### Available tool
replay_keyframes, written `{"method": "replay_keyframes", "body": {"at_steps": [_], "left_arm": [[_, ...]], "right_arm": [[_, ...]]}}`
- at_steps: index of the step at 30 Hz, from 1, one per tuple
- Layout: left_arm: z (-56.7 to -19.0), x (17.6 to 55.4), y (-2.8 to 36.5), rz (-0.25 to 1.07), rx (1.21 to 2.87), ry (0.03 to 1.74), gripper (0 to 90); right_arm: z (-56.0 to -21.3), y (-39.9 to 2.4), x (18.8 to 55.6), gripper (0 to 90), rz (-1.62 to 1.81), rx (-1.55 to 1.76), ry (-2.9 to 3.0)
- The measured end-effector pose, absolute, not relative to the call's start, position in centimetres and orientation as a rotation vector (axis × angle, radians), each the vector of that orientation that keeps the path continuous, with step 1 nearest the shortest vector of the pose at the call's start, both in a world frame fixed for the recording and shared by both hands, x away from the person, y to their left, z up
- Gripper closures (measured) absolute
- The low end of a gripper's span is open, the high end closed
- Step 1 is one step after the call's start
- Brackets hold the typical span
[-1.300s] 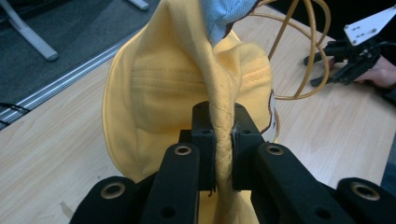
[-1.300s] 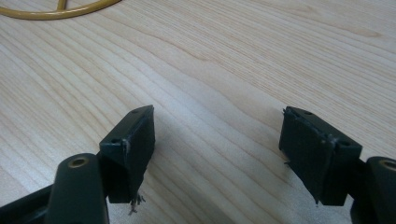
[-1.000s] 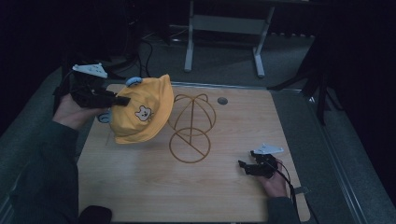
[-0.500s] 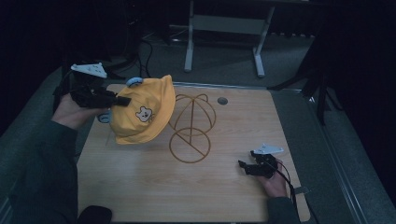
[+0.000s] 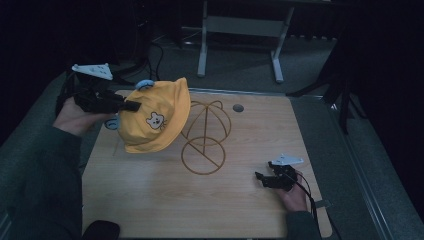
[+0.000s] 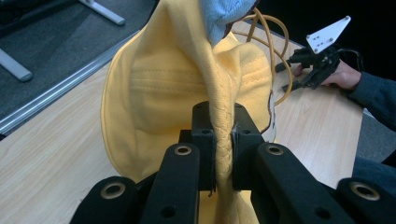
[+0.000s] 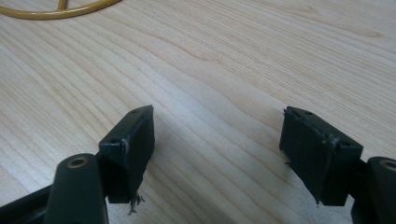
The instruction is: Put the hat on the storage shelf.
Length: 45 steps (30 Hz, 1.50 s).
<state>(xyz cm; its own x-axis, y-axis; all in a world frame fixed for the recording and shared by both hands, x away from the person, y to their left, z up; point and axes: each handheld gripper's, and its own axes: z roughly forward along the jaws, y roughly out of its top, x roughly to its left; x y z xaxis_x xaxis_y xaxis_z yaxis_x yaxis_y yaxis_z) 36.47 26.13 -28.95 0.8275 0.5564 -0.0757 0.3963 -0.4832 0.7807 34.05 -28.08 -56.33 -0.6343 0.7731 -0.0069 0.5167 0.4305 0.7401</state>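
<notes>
**Yellow hat held up beside the wire stand**

Yellow hat (image 5: 155, 120) hangs clear of the bench (image 5: 150, 200), pinched at its brim by the left tongs (image 5: 131, 105) — in the left gripper view we see both black pads pressed tight on a fold of the yellow cloth (image 6: 223, 140), with the hat's pale inside spreading out to the left of them. A small bear face is sewn on the outer side, and a light blue ear (image 5: 145, 84) stands at the top edge. We hold the hat at the far left of the bench, just beside the wire stand (image 5: 206, 140); its crown seems to brush the stand's domed top, though the dim high view leaves us unsure whether they touch.

The wire stand sits upright near the middle of the bench, a round base ring with curved ribs rising from it.

Our right tongs (image 5: 265, 179) lie low at the near right of the bench, well apart from the hat. In the right gripper view the jaws stand wide apart with nothing but bare wood between them, and a short arc of the stand's base ring (image 7: 56, 11) shows at the upper left corner.
</notes>
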Motion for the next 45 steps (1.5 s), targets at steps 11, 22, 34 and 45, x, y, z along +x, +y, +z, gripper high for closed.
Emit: {"method": "replay_keyframes", "body": {"at_steps": [11,22,34,45], "left_arm": [[-28.5,36.5,26.0,0.207,2.117,0.660,83.8],[-27.5,36.8,24.6,0.195,2.133,0.628,83.8],[-27.5,37.9,20.9,0.150,2.173,0.593,83.8],[-27.6,39.2,16.9,0.188,2.199,0.605,83.3]], "right_arm": [[-56.3,-28.1,34.0,26.4,1.032,1.104,2.343],[-56.3,-28.1,34.0,26.4,1.031,1.103,2.344],[-56.3,-28.1,34.0,26.4,1.032,1.104,2.343],[-56.3,-28.1,34.0,26.4,1.032,1.104,2.343]]}}
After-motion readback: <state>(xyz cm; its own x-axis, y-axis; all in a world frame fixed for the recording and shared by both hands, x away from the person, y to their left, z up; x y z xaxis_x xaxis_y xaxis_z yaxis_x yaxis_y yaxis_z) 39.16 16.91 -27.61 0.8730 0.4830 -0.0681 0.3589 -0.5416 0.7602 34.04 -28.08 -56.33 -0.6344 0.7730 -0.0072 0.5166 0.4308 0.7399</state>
